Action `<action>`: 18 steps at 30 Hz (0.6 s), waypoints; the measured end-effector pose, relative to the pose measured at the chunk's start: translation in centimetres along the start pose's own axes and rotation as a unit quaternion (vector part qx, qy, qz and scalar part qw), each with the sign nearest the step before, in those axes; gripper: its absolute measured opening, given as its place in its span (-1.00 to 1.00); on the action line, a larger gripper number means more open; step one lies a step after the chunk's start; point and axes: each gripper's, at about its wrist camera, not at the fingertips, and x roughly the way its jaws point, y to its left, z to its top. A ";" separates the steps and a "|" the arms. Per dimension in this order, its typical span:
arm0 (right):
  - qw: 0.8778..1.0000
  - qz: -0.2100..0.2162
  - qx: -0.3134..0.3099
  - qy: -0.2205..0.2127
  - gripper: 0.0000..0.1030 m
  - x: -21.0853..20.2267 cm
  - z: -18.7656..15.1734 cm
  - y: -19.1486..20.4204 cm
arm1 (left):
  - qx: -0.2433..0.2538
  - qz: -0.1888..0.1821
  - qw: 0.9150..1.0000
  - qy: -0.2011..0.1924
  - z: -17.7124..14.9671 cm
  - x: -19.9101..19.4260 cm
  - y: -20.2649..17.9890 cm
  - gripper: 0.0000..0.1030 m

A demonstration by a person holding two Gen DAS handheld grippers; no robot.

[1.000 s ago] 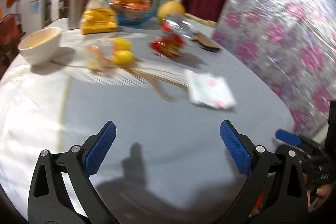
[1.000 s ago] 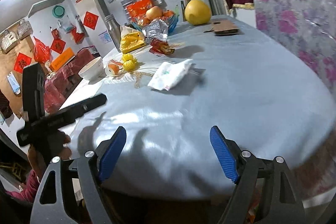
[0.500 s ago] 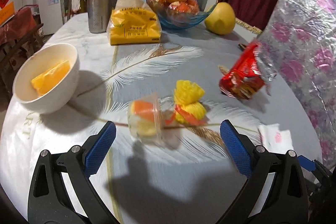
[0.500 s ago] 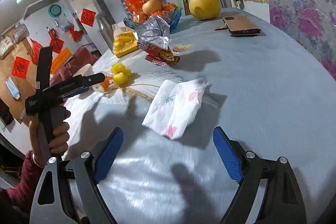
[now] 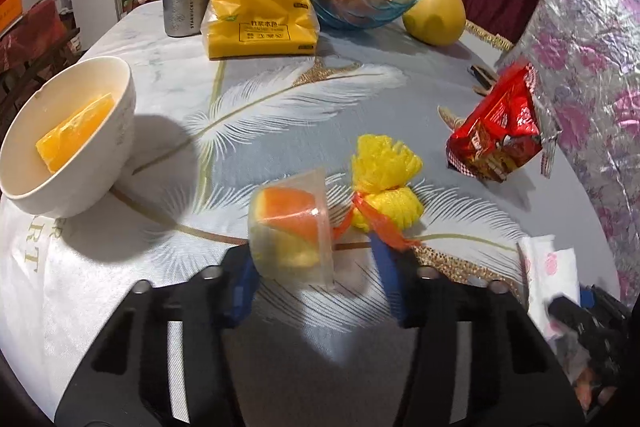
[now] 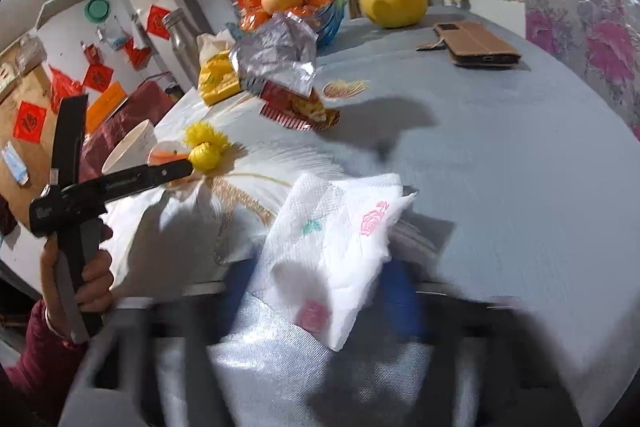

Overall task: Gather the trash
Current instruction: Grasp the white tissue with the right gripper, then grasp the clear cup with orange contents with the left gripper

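The round desk (image 5: pixel 280 95) carries a mix of keepers and litter, and nothing on it looks cleared away yet; no bin shows in either view. Judged from this, the collecting is only at its first pick-ups. The red snack wrapper (image 5: pixel 498 135), opened to its foil lining, lies untouched near the far right edge. The printed paper napkin (image 6: pixel 336 247) sits between the blue pads of the right claw (image 6: pixel 320 291), whose jaws have just been closing and now pinch it, though motion blur hides the pads themselves. The clear plastic cup (image 5: pixel 292 227) lies on its side between the pads of the left claw (image 5: pixel 314 279), whose jaws have just been closing; contact on both sides is not clear. The yellow net bundle (image 5: pixel 386 183) just beside the cup remains to gather.
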 end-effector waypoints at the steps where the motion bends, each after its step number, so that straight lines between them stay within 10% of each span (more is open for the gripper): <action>1: 1.000 0.006 0.007 -0.002 -0.96 0.0 -0.2 -0.2 | -0.001 -0.001 1.000 -0.002 0.0 0.0 0.1 -0.29; 18: 0.997 0.015 0.021 -0.066 -0.96 -6.3 -2.7 0.9 | 0.009 -0.055 0.995 -0.077 -3.0 -5.2 -1.2 -0.38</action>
